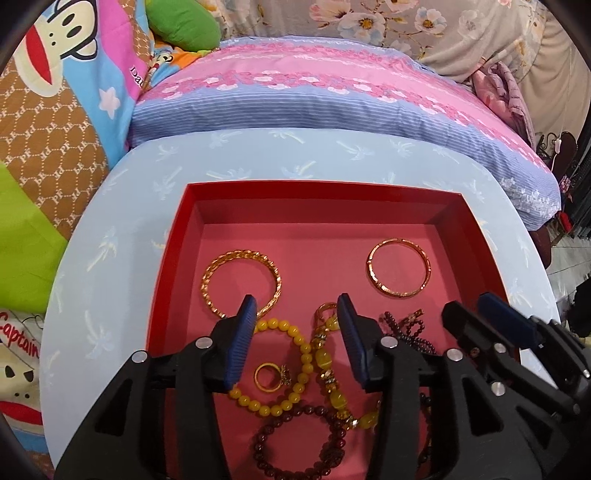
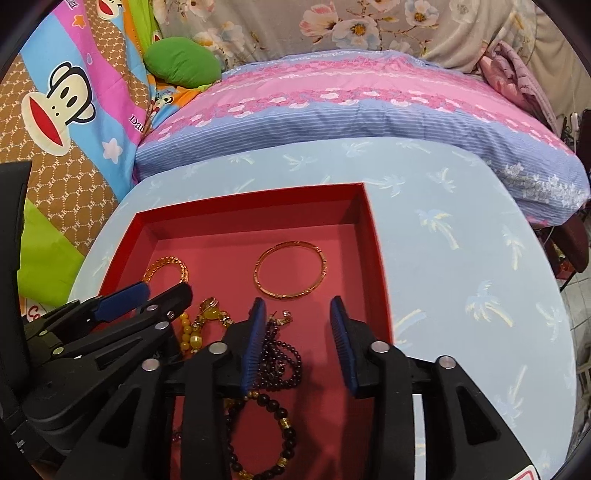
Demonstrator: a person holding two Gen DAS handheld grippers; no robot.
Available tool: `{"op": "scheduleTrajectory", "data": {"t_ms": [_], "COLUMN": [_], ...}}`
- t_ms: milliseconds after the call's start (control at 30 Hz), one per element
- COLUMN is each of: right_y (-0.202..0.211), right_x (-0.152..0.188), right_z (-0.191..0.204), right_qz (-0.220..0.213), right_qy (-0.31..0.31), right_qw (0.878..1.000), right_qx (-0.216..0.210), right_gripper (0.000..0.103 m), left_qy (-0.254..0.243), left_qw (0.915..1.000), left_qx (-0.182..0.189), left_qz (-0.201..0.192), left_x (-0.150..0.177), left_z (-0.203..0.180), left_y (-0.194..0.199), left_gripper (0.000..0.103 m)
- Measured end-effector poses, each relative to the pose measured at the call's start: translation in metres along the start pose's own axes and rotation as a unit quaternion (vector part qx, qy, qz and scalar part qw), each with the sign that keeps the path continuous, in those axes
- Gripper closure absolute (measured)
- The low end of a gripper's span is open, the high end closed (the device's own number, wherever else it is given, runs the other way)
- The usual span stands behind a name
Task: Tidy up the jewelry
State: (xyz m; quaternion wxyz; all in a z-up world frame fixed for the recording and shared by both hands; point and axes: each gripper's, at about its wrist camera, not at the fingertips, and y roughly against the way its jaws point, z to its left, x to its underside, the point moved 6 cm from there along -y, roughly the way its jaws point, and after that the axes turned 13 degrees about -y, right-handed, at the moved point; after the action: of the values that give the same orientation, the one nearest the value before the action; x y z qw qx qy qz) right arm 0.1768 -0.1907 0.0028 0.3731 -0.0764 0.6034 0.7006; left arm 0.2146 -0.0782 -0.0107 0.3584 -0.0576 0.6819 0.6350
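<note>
Left wrist view looks down into a red tray (image 1: pixel 177 236) with a pink floor, set on a pale blue desk (image 1: pixel 122 192) printed with palm trees, and the left gripper (image 1: pixel 296 308) hangs above the tray's near half with its jaws released, nothing between them. Under its left finger lies a braided gold bangle (image 1: pixel 242 282), and a smooth gold bangle (image 1: pixel 399 267) rests well apart toward the far right corner. Below the jaws a yellow bead bracelet (image 1: pixel 295 341) circles a gold ring (image 1: pixel 271 376), a chain of yellow stones and gold links (image 1: pixel 327 363) runs just beside it, and a dark red bead bracelet (image 1: pixel 299 441) sits nearest the camera. A heap of small dark beads (image 1: pixel 410 334) lies to the right, partly hidden by the gripper. Right wrist view shows the right gripper (image 2: pixel 298 306) over the tray's right side, jaws likewise spread and empty, with the same small dark beads next to its left finger. A black bead bracelet with gold spacers (image 2: pixel 284 424) lies beneath it. The other gripper crosses the lower left of that view. Beyond the desk a pink and blue quilt (image 1: pixel 332 88) covers a bed, beside a monkey-print blanket (image 1: pixel 66 55) and a green cushion (image 1: pixel 181 22).
</note>
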Motion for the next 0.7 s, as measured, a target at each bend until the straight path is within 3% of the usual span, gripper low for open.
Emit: {"op": "scheduleTrajectory", "data": {"t_ms": [233,567,700], "right_y": [0.026,0.059,0.067], "right_x": [-0.003,0.018,0.033], "right_z": [-0.01,-0.014,-0.014], "right_qz": [-0.029,-0.031,-0.025], "right_qy": [-0.015,-0.011,-0.003], "right_qw": [0.999,0.999,1.0], "right_qx": [0.014,0.015,0.013], "right_gripper": [0.032,0.023,0.022], "left_qy": [0.009,0.013,0.012], "left_qw": [0.9996,0.9991,0.9991], "left_qx": [-0.024,-0.041,-0.041], "left_qz": [-0.008,-0.005,0.001], "left_x": [0.01,0.038,0.055], "left_z": [0.007,0.01,0.01], "left_y": [0.021,0.056,0.065], "left_gripper": [0.039,0.018,0.014]}}
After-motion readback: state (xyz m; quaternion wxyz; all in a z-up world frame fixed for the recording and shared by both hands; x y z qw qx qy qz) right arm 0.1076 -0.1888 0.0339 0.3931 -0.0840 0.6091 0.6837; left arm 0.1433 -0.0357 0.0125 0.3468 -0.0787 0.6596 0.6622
